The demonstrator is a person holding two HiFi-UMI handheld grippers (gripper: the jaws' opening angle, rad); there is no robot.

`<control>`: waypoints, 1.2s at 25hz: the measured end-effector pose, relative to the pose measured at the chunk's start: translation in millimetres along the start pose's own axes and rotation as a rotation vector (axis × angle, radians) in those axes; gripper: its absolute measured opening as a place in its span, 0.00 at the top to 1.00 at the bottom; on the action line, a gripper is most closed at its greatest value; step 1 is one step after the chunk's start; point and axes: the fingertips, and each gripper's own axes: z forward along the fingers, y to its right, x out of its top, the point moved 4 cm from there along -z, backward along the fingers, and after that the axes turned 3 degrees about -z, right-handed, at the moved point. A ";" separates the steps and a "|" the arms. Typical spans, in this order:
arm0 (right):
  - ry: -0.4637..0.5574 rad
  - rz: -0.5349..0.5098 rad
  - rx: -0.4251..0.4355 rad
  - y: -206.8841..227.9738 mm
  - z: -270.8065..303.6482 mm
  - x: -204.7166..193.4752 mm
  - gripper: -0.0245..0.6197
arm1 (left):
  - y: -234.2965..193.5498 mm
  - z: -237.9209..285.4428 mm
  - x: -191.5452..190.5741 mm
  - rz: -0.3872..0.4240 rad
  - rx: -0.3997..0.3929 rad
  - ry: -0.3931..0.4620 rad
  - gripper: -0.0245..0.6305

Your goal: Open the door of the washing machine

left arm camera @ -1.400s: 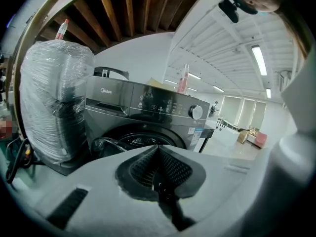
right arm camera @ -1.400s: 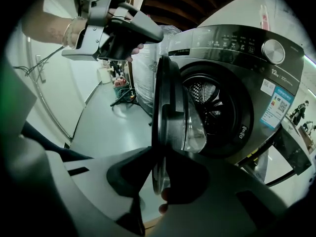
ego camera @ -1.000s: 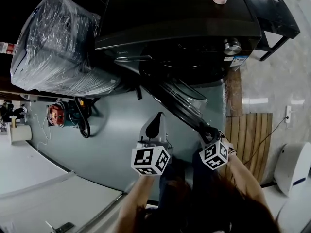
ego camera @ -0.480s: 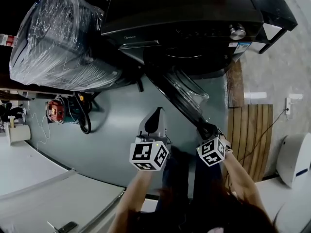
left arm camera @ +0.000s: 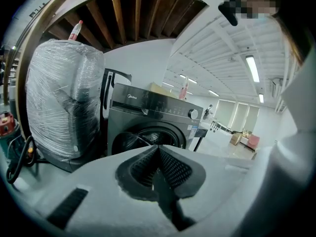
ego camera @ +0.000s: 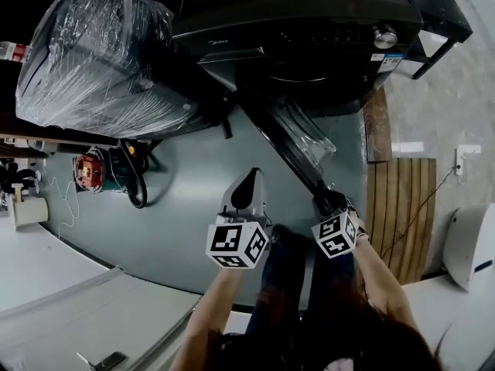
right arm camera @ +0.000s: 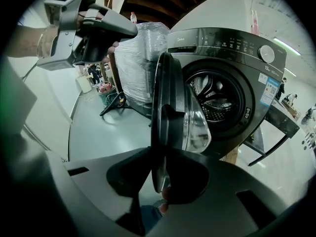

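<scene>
A dark front-loading washing machine [ego camera: 309,22] stands at the top of the head view, its drum [right arm camera: 217,98] exposed. Its round door [ego camera: 290,141] with a glass bowl hangs swung out toward me, edge-on in the right gripper view [right arm camera: 170,107]. My right gripper [ego camera: 325,199] is shut on the door's outer rim, which passes between its pads [right arm camera: 158,177]. My left gripper [ego camera: 247,188] hovers to the left of the door, apart from it, shut with nothing in it [left arm camera: 158,149]. It faces the machine [left arm camera: 153,117].
A large plastic-wrapped appliance [ego camera: 93,60] stands left of the machine. A red tool with black cables [ego camera: 89,172] lies on the grey floor. A slatted wooden board [ego camera: 402,207] and a white bin [ego camera: 468,246] are at the right. A black rack [ego camera: 441,22] flanks the machine.
The door has swung further out from the machine with my right gripper on its rim. Both grippers have drawn back from the machine, which sits higher in the head view now.
</scene>
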 end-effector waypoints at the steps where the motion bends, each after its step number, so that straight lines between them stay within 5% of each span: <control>1: 0.000 0.005 0.000 -4.1 0.5 0.4 0.83 | -1.7 -2.6 -0.2 0.000 -0.002 0.000 0.94; 30: -0.012 0.139 0.005 -127.7 26.5 34.2 0.81 | -75.2 -82.6 5.5 -0.023 0.007 0.044 0.94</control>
